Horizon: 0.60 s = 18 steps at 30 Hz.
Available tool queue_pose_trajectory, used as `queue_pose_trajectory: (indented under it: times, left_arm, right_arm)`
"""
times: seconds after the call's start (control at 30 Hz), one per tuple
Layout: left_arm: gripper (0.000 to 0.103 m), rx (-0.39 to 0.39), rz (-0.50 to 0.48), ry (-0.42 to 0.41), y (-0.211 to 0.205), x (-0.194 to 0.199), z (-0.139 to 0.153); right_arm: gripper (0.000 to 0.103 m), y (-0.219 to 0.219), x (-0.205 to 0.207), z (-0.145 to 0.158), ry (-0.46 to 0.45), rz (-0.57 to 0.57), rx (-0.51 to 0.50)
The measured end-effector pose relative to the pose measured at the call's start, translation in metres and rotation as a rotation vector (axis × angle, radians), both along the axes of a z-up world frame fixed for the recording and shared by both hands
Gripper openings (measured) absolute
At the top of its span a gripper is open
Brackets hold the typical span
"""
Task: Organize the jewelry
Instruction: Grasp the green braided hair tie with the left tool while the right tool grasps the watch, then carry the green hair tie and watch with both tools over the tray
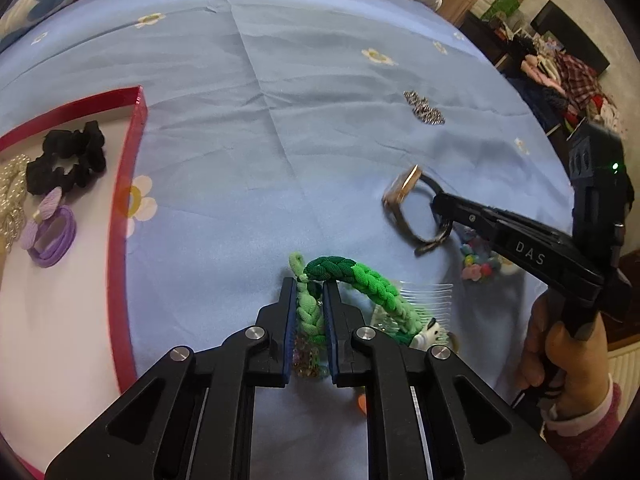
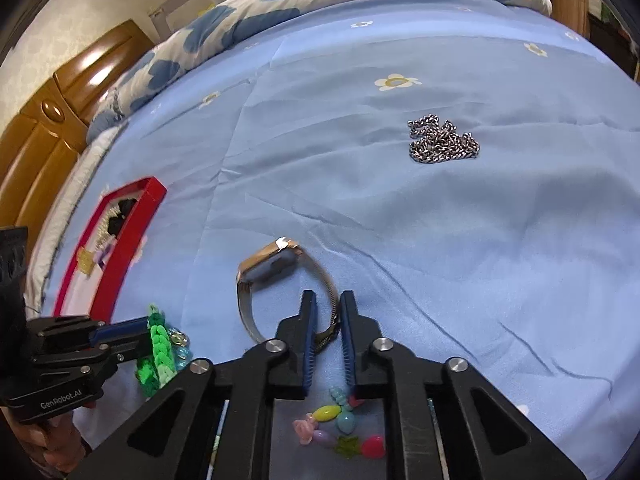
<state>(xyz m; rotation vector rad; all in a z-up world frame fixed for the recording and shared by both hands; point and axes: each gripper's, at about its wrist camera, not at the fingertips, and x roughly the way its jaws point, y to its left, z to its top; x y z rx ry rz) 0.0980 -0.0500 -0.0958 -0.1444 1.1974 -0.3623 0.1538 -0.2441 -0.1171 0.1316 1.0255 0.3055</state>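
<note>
Red plastic walls frame the shallow white-floored tray [image 1: 136,148] at the far left of the bed, which already holds a black fabric scrunchie [image 1: 66,164], a lilac hair tie with a bow [image 1: 50,232] and a string of pearl beads [image 1: 10,196]. To its right, across a stretch of pale blue flowered bedsheet [image 1: 248,120], the left gripper [image 1: 310,292] has its fingers nearly closed on the braided green elastic hair band [image 1: 360,276], pinching its paler end; the braid's darker part curves off to the right over a clear plastic comb [image 1: 432,300]. Further right, the right gripper [image 2: 328,316] has its fingers narrowly spaced around the mesh strap of the rose-gold square wristwatch [image 2: 272,260], whose face stands on edge just beyond the tips; firm clamping cannot be confirmed. A bracelet of coloured plastic beads [image 2: 340,428] lies beneath that gripper, and a heap of silver metal chain [image 2: 442,140] sits well apart, up and to the right. The tray lies leftward of both loads, and the left hand is the nearer, so the band likely goes in first.
</note>
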Motion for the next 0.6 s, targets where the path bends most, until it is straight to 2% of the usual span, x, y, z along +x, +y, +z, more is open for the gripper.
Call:
queue_pose_trajectory:
  times: [0.3,0.6]
  left_arm:
    - [0.011,-0.070,0.054,-0.057,0.022,-0.016,0.031]
    - [0.011,-0.086,0.146,-0.098,0.059,-0.035,0.048]
  right_arm:
    - [0.006,0.000,-0.014,0.016,-0.020,0.001,0.085]
    - [0.006,0.024,-0.029,0.038,-0.050,0.041,0.143]
